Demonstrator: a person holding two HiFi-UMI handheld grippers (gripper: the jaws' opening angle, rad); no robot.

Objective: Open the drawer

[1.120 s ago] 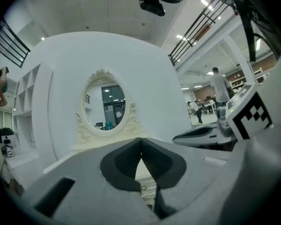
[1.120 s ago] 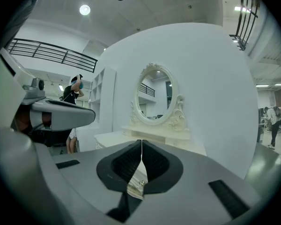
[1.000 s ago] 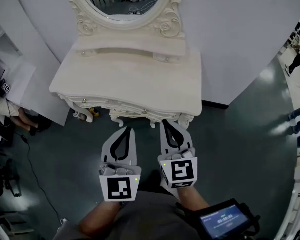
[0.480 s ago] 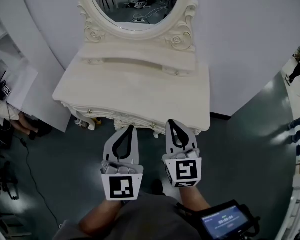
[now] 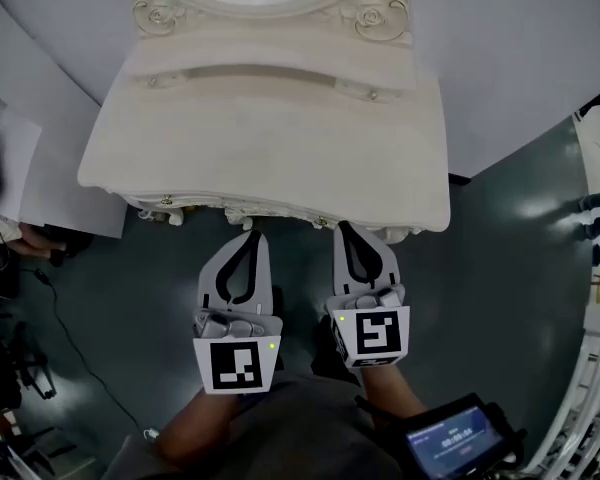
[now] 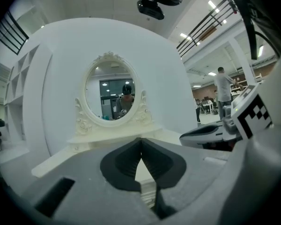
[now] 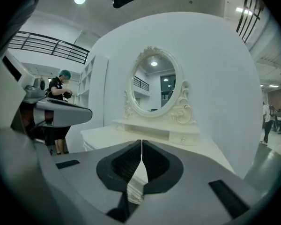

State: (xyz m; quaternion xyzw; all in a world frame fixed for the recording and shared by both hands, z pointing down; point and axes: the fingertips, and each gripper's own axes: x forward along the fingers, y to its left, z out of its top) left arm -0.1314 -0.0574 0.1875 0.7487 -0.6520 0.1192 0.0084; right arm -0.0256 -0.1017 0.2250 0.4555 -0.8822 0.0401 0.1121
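A cream carved dressing table with an oval mirror stands against a curved white wall. Its drawer front shows only as a carved strip under the top's front edge, with small gold knobs on it. My left gripper is shut and empty, its tips just short of that front edge near the middle. My right gripper is also shut and empty, its tips at the edge close to the right knob. In the gripper views the left gripper and the right gripper both point at the table with their jaws closed together.
A shallow shelf with two small knobbed drawers runs along the back of the tabletop. White boards lean at the left, above a cable on the dark floor. A screen device sits by my right forearm. People stand far off.
Both grippers have moved forward and a little down toward the table's front edge, side by side and still shut. The table now fills more of the head view.
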